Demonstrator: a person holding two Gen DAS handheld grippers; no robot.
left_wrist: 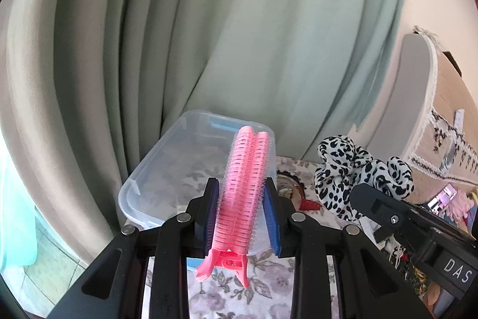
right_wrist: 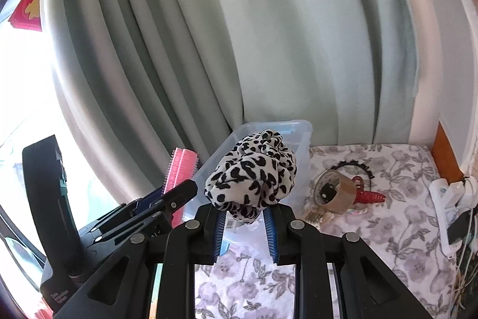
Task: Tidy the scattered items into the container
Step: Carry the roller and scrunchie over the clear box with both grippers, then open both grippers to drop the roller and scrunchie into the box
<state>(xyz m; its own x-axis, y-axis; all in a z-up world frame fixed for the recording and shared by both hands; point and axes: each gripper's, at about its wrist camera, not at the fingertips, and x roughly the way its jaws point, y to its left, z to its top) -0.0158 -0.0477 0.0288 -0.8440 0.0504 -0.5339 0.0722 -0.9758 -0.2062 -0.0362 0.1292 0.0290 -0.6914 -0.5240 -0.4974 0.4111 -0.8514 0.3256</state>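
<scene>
A clear plastic container (left_wrist: 140,172) stands on the floral tablecloth against the pale green curtain. My left gripper (left_wrist: 240,199) is shut on a pink hair-roller clip (left_wrist: 246,184), whose rollers point up over the container's near edge. My right gripper (right_wrist: 245,213) is shut on a leopard-print scrunchie (right_wrist: 254,172), held in front of the container (right_wrist: 301,139). In the left wrist view the scrunchie (left_wrist: 349,169) and the right gripper's body show at the right. In the right wrist view the pink clip (right_wrist: 179,172) shows at the left.
To the right of the container lie a roll of brown tape (right_wrist: 334,193), a red claw clip (right_wrist: 369,195) and a black toothed headband (right_wrist: 352,165) on the tablecloth (right_wrist: 403,199). A white power strip (right_wrist: 448,199) sits at the far right edge.
</scene>
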